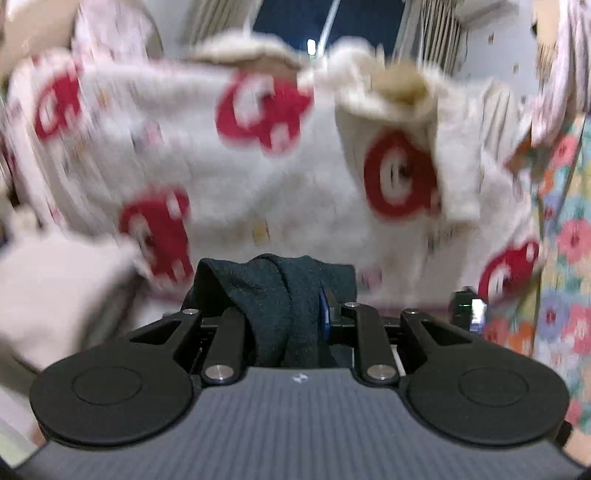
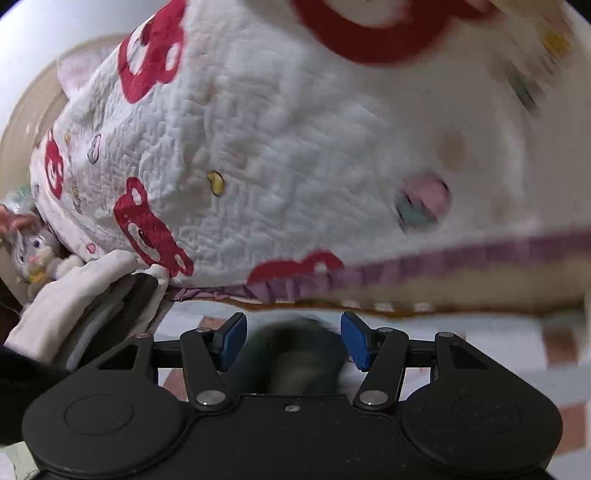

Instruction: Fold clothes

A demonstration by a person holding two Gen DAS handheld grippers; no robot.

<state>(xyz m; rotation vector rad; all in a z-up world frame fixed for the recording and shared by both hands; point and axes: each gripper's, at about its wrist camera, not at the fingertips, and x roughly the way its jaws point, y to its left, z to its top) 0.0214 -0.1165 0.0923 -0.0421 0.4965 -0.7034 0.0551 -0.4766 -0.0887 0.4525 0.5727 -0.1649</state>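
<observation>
My left gripper (image 1: 286, 295) is shut on a dark green knitted garment (image 1: 280, 291); the cloth bunches between the fingers and drapes back over the gripper body. In the right wrist view my right gripper (image 2: 293, 338) is open, its blue pads (image 2: 356, 339) apart. A blurred dark green piece of the garment (image 2: 295, 362) lies low between the fingers; I cannot tell whether it touches them.
A white quilted blanket with red bear prints (image 1: 229, 166) fills the background and also shows in the right wrist view (image 2: 277, 147). A plush rabbit (image 2: 35, 251) sits at the left. A floral sheet (image 1: 561, 258) lies at the right. A dark window (image 1: 325, 26) is behind.
</observation>
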